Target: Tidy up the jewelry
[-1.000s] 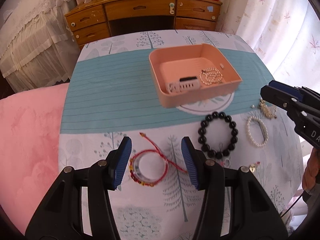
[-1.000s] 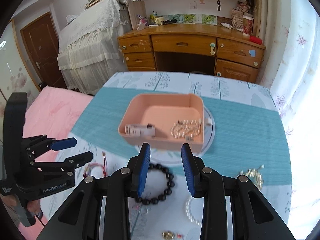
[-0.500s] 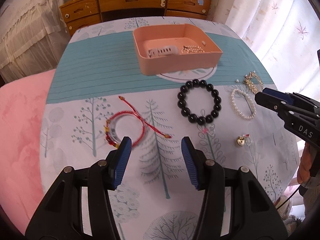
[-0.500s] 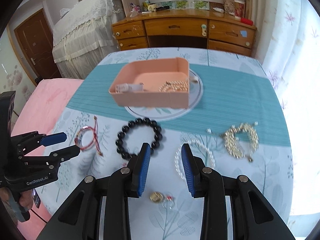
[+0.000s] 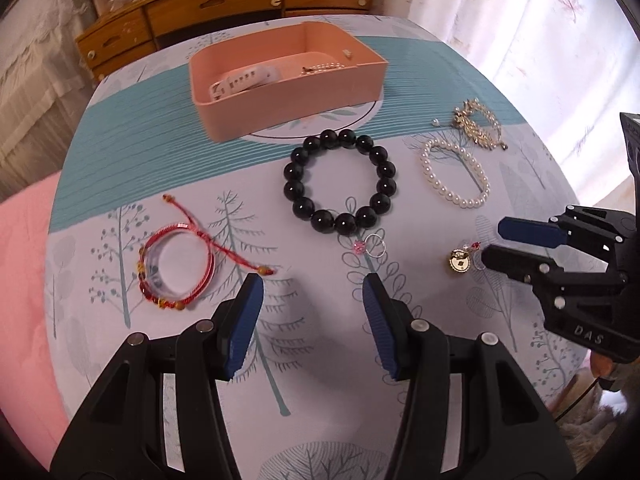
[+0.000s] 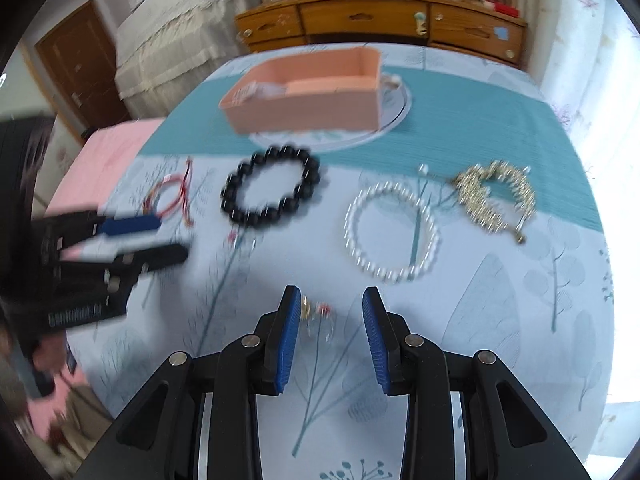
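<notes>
A pink box [image 5: 288, 92] at the table's far side holds a white clip and a pearl string. In front of it lie a black bead bracelet [image 5: 340, 180], a white pearl bracelet [image 5: 454, 174], a gold chain piece [image 5: 478, 126], a red cord bracelet [image 5: 176, 268], a small ring with a pink stone [image 5: 370, 245] and a gold charm [image 5: 460, 262]. My left gripper [image 5: 312, 320] is open above bare cloth, between the red bracelet and the ring. My right gripper [image 6: 330, 332] is open, its fingers either side of the gold charm [image 6: 316, 314].
The table has a tree-print cloth with a teal band [image 5: 140, 152]. A pink cushion [image 5: 20, 280] lies off the left edge. A wooden desk with drawers [image 5: 224, 0] stands behind, and curtains [image 5: 540, 20] hang on the right.
Both grippers have pulled back from the box and dropped toward the table's near side. The right gripper has come down over the gold charm. Both stay open.
</notes>
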